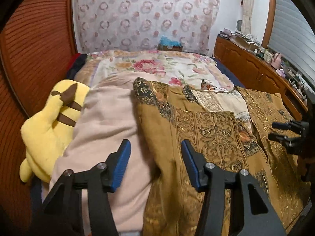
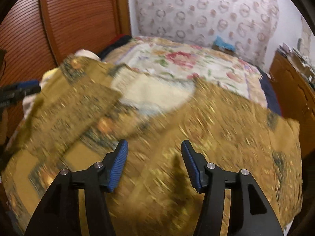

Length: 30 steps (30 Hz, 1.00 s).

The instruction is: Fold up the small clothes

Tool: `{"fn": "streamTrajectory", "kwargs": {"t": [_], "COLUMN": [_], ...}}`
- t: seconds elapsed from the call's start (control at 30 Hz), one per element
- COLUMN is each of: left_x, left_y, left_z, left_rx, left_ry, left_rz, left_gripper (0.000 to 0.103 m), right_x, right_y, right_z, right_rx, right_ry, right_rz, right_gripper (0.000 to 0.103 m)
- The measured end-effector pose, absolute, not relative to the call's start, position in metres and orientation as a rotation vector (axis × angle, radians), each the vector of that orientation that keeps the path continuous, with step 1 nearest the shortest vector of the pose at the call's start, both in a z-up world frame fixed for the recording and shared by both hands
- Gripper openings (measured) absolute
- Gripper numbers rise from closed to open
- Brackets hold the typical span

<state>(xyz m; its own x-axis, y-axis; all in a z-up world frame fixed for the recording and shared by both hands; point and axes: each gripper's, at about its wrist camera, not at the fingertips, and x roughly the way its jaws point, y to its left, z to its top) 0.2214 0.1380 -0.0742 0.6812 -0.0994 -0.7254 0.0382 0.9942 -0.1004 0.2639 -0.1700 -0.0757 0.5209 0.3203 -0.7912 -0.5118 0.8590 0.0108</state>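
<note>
While the golden patterned garment (image 1: pixel 214 135) lies spread on the near right part of the bed (image 1: pixel 149 68), over a pink blanket (image 1: pixel 110 129), I keep both tools above it. The left gripper (image 1: pixel 155 157) has its jaws apart and holds nothing; the right gripper (image 2: pixel 154 157) is the same. The cloth looks thin, light and limp, maybe a little slippery, so I judge I must pinch the left hem edge, not the middle.
</note>
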Motion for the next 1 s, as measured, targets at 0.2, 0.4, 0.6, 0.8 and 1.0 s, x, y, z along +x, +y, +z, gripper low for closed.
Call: {"fn": "streamTrajectory", "kwargs": {"t": [0.2, 0.4, 0.6, 0.8, 1.0], "left_x": [0.241, 0.237, 0.242, 0.234, 0.216], "left_y": [0.129, 0.138, 0.175, 0.171, 0.132], "left_z": [-0.081, -0.061, -0.045, -0.03, -0.02], "left_rx": [-0.053, -0.031, -0.051, -0.039, 0.009], "left_ry": [0.869, 0.814, 0.777, 0.729, 0.69], "left_rz": [-0.1, -0.065, 0.032, -0.008, -0.096], "left_gripper": [0.025, 0.001, 0.001, 0.006, 0.043], "right_x": [0.261, 0.258, 0.259, 0.259, 0.259], "right_y": [-0.185, -0.187, -0.185, -0.185, -0.185], "right_z": [-0.088, -0.089, -0.089, -0.089, -0.088], "right_rx": [-0.252, -0.245, -0.251, -0.251, -0.249], "right_ry": [0.901, 0.882, 0.882, 0.883, 0.883], "right_rz": [0.468, 0.472, 0.47, 0.472, 0.473], "right_gripper": [0.058, 0.058, 0.058, 0.058, 0.058]}}
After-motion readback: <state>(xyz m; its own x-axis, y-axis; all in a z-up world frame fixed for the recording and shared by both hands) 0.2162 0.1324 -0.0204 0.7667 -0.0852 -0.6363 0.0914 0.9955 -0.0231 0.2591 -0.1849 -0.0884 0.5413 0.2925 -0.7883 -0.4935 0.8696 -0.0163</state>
